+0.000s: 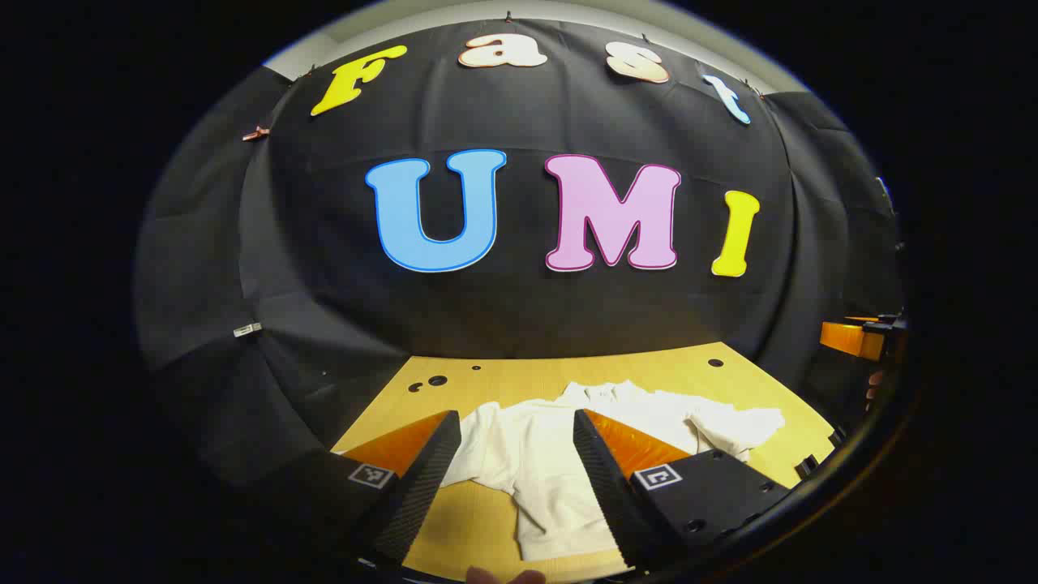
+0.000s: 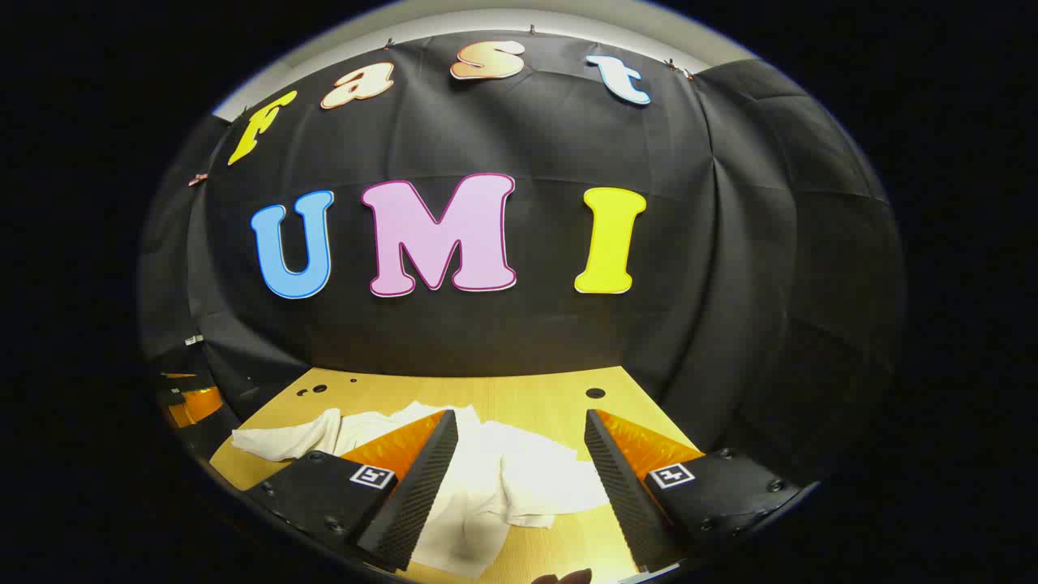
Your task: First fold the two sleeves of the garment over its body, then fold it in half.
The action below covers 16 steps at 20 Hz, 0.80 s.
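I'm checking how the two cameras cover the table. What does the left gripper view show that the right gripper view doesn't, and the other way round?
Left gripper view: the right gripper at its right edge, and the left gripper open above the white garment. Right gripper view: the left gripper at its left edge, and the right gripper open over the garment. Both share the garment lying unfolded on the wooden table before the black cloth wall.

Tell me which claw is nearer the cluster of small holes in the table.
Left. The left claw has the holes just ahead, slightly to its left; from the right claw they sit far off to its left, past the white shirt.
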Available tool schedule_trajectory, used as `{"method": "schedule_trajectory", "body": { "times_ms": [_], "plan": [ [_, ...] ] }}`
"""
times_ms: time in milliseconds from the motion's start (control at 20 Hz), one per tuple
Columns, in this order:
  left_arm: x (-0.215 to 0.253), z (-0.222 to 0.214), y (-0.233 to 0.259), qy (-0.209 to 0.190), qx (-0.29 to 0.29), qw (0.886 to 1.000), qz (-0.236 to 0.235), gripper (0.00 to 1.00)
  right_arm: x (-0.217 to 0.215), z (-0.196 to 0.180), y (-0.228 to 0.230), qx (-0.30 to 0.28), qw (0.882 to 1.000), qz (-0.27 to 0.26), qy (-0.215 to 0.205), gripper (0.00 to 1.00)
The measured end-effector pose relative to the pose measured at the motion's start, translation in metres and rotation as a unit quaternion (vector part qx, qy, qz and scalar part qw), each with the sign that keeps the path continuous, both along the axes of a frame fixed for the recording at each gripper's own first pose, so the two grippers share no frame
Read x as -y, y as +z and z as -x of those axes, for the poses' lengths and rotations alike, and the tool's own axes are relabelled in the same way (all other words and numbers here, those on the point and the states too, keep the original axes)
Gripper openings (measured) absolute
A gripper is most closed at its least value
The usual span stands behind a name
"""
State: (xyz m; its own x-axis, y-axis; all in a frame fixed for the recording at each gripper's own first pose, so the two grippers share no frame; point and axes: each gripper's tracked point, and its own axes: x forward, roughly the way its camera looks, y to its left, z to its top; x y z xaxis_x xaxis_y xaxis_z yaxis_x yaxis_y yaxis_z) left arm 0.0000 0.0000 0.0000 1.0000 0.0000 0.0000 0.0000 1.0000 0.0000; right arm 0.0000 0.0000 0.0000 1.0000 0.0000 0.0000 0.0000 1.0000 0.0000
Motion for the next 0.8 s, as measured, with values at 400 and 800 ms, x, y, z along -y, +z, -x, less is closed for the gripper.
{"method": "schedule_trajectory", "body": {
  "times_ms": [400,800],
  "plan": [
    [0.005,-0.009,-0.003,-0.001,-0.01,1.0,-0.008,0.92,0.006,-0.012,-0.01,-0.008,1.0,0.006,-0.003,0.98],
    [0.012,-0.013,-0.012,0.0,-0.021,1.0,-0.01,0.92,0.03,-0.024,-0.022,-0.023,1.0,0.003,-0.018,0.97]
  ]
}}
